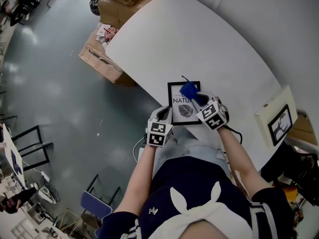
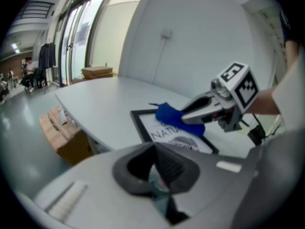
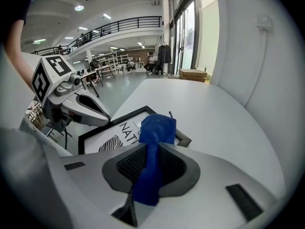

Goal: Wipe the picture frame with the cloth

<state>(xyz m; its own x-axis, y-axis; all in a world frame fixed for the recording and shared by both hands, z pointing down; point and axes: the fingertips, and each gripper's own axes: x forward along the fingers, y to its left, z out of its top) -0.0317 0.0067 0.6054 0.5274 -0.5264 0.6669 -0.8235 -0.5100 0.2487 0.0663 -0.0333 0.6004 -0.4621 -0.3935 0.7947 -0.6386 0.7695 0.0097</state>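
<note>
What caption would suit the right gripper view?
Right gripper holds a blue cloth over the picture frame on the table.

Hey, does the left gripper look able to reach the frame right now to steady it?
Probably yes. The left gripper sits at the frame's left edge with nothing between them. The cloth, held in the right gripper, covers only the far side.

The cloth (image 3: 156,128) in my jaws hides the end of the word printed on the picture frame (image 3: 114,130).
</note>
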